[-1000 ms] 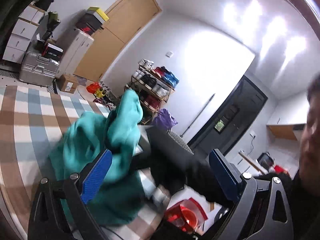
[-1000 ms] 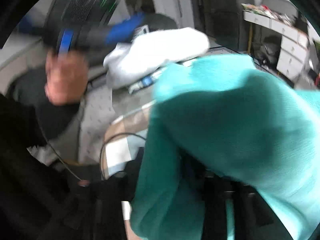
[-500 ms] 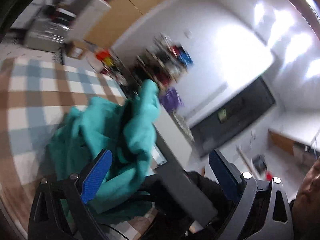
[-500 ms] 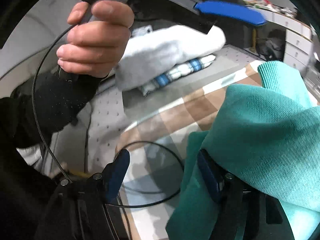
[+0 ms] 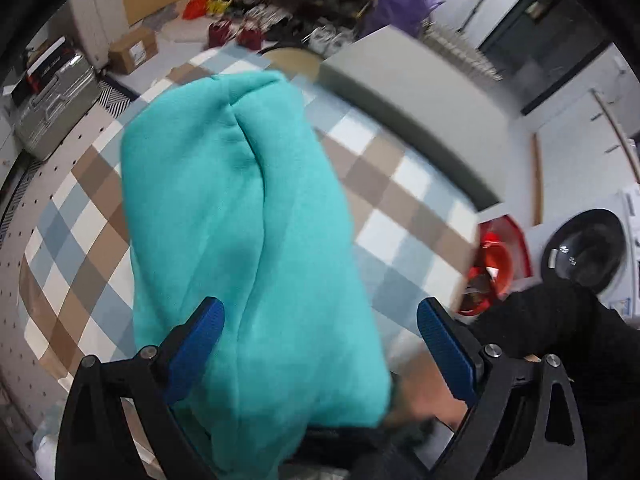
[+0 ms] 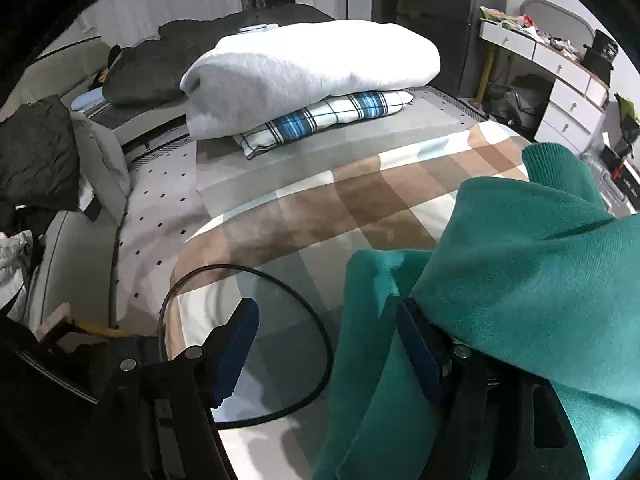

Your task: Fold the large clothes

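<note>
checked surface [image 5: 404,216] with the teal garment [image 5: 240,216] bunched on it, near the folded white stack [image 6: 312,68]: left gripper [image 5: 320,344] closing around cloth but not yet pinching, right gripper [image 6: 326,344] released with cloth draped over one finger, so fabric may slip or snag.

a checked cloth [image 6: 360,196] covers the work surface, and a wide bare stretch of it lies open between a teal garment [image 5: 248,240] bunched on one side and a stack at the far end. that stack is a folded white garment [image 6: 312,68] lying on a blue plaid one [image 6: 332,116]. a black cable [image 6: 320,344] loops across the near cloth. in the left wrist view a grey box [image 5: 420,96] borders the cloth's far edge.
</note>
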